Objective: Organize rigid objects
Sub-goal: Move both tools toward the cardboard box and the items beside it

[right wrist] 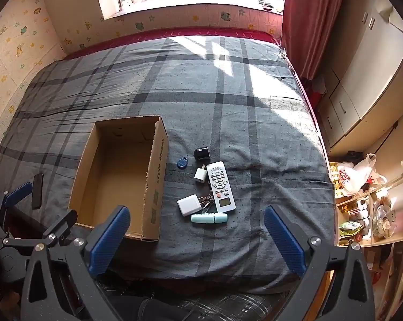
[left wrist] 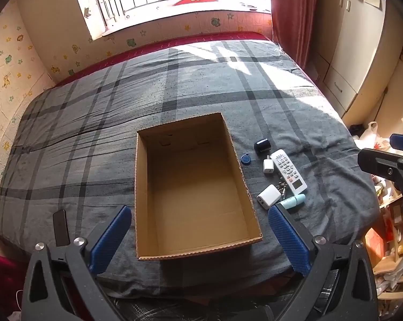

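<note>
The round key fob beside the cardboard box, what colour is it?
Blue. The round plastic key fob shows best in the right wrist view.

Box: open brown cardboard box (left wrist: 190,187), empty, ahead between the left jaws.
Remote: white remote control (right wrist: 220,186), flat, ahead between the right jaws.
Chargers: two white plugs (right wrist: 189,204), beside remote.
Tube: pale green tube (right wrist: 209,218), nearest the right jaws.

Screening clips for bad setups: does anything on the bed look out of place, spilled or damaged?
Only the dark phone-like slab, which lies alone on the far side of the empty cardboard box from the remote control, chargers and keys clustered together. Nothing looks spilled or damaged.
</note>
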{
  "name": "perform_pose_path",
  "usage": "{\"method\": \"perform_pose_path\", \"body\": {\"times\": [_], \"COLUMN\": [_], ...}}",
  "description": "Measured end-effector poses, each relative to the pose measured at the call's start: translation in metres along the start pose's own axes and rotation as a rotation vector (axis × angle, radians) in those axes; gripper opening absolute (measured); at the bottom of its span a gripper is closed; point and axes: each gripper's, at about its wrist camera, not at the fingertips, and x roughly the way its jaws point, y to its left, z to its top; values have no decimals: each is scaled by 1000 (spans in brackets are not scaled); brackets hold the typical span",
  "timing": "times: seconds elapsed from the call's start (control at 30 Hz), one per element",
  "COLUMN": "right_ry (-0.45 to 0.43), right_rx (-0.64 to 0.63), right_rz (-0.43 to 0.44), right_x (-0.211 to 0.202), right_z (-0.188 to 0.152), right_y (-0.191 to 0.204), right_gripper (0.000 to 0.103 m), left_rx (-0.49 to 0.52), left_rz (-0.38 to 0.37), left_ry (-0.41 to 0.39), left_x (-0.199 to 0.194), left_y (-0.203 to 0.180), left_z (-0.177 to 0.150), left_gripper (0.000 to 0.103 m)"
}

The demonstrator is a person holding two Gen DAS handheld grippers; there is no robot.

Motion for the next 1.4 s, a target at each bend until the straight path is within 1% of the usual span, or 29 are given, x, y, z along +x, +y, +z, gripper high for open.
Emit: {"method": "perform_pose_path", "body": {"times": [0.57,0.8,1.4], "right_ry": [-7,-9,-11], "right_rx": [-6,-5,-2], "right_rz": [-6,-6,-7], "right_x": [-6,-5,-3], "right_z": [2,3,5], "right_y": [3,3,2], "right_gripper": [102,102,102], "left_rx": [3,-1,-18], "left_rz": [3,1,5], "left_ry": [-4,-6,-9], "left_x": [-1,-3,-1], "left_y": [0,6,13], "left_z": [2,7,5], "left_gripper": [103,103,103]}}
